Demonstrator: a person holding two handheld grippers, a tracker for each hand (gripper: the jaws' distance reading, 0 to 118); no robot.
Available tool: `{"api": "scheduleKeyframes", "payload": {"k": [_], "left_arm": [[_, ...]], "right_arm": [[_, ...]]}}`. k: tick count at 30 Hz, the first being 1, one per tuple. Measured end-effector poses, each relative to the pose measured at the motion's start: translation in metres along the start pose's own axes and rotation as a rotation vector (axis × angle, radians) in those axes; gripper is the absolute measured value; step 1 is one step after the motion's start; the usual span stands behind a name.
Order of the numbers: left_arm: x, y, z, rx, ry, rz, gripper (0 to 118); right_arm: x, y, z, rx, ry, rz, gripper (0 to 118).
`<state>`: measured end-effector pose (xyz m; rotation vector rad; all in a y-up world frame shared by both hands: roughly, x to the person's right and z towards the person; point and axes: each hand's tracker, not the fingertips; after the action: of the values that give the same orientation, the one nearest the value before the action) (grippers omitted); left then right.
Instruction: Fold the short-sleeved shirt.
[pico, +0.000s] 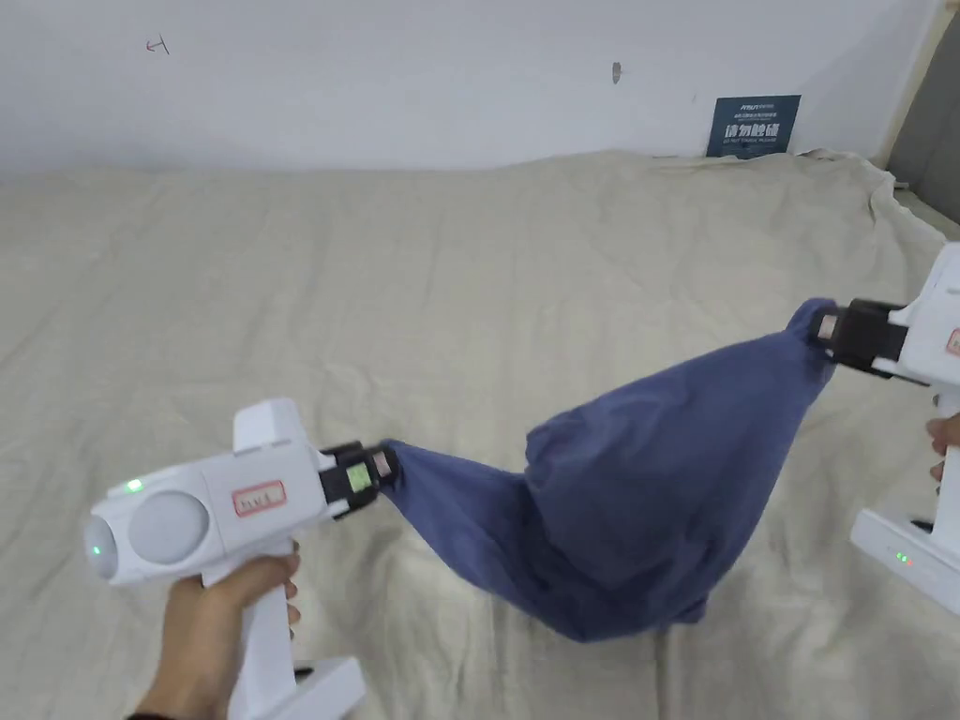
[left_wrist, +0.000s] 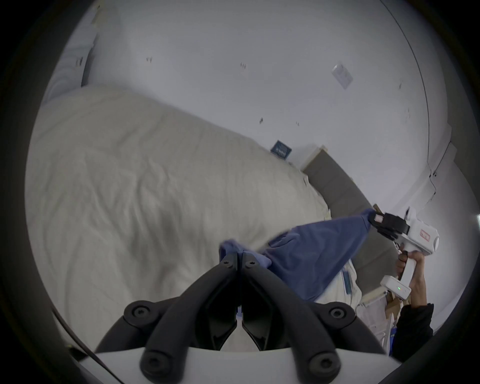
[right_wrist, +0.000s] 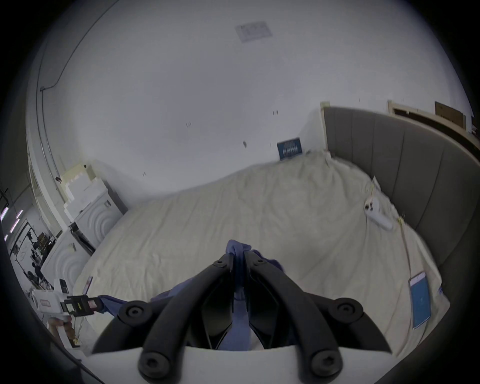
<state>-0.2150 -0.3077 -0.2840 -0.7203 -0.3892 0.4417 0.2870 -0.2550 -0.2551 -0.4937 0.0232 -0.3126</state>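
Nearest in the head view, a hand (pico: 220, 609) grips the white plastic pistol-shaped left gripper (pico: 382, 466), whose black jaws are clamped on one bunched corner of the soft blue short-sleeved shirt (pico: 619, 506). At the right edge, the right gripper (pico: 817, 328), also white with black jaws, pinches another corner, higher up. Between them the shirt sags in a loose, pouch-like swag, its lowest fold touching or just above the wrinkled beige sheet of the bed (pico: 422, 281). A small dark blue sign (pico: 753, 125) leans on the white wall behind.

From the left gripper view, two matte black jaws meet tip to tip on a crumpled blue tuft of fabric; the shirt stretches away to the far gripper, held by the other hand (left_wrist: 413, 262).

From the right gripper view, the jaws stand close together with blue cloth pressed between them. A padded grey headboard (right_wrist: 405, 166) curves along the bed's right side, and a flat blue rectangular card (right_wrist: 420, 298) lies on the sheet.
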Motion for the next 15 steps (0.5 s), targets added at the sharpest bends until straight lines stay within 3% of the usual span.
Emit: {"api": "scheduleKeyframes", "payload": {"k": [15], "left_arm": [[0.011,0.2,0.035,0.257,0.15,-0.077,0]], "right_arm": [[-0.017,0.14,-0.018,0.172,-0.067,0.04,5]]}}
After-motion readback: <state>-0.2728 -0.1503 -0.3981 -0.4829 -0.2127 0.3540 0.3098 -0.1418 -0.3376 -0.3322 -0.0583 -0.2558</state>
